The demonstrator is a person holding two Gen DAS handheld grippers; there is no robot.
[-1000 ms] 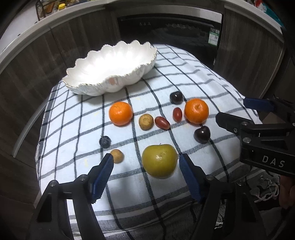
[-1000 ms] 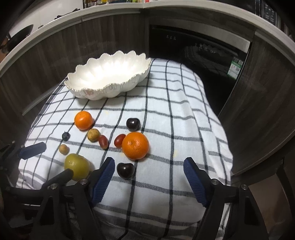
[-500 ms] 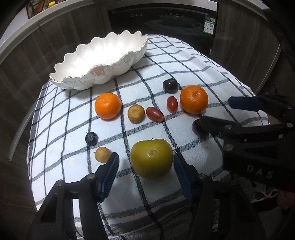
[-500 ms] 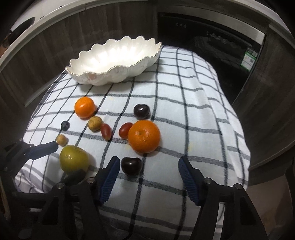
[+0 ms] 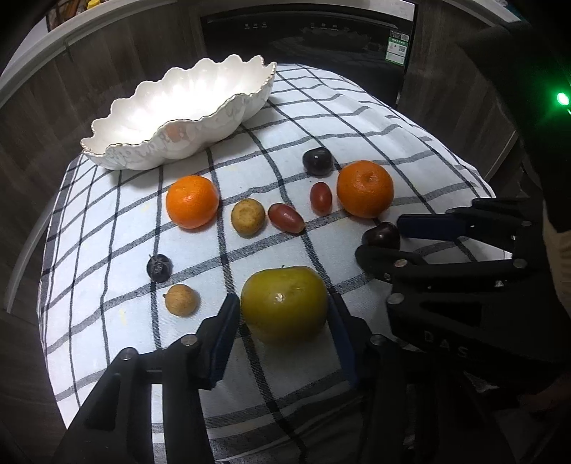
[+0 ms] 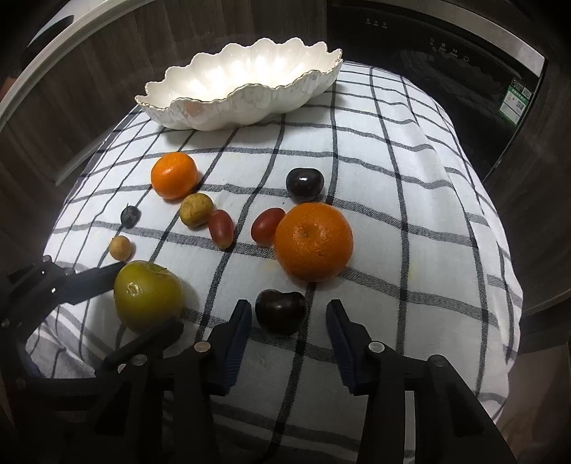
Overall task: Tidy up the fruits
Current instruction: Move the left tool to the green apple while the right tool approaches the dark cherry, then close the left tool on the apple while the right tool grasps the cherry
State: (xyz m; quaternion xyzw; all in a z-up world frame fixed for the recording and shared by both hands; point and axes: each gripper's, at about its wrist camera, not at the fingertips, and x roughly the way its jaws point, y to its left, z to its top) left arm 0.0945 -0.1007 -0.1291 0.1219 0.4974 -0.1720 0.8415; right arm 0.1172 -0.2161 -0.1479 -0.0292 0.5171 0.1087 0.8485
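Note:
A green apple [image 5: 284,303] lies on the checked cloth [image 5: 357,117] between the open fingers of my left gripper [image 5: 283,317]; the pads sit close on both sides. It also shows in the right wrist view [image 6: 147,294]. A dark cherry [image 6: 281,311] lies between the open fingers of my right gripper [image 6: 285,321], nearer the left pad. Two oranges [image 5: 192,201] [image 5: 365,188], two red grape tomatoes [image 5: 286,217] [image 5: 321,198], a second dark cherry [image 5: 317,161], two small brown fruits [image 5: 247,217] [image 5: 181,299] and a blueberry [image 5: 159,267] lie loose. The white scalloped bowl [image 5: 185,107] is empty.
The cloth-covered table drops off at its front and right edges. Dark wood cabinets and a black oven [image 5: 307,32] stand behind. My right gripper [image 5: 396,239] lies just right of the apple in the left wrist view.
Both grippers have moved forward and down. The left fingers now flank the apple and have narrowed. The right fingers now flank the dark cherry.

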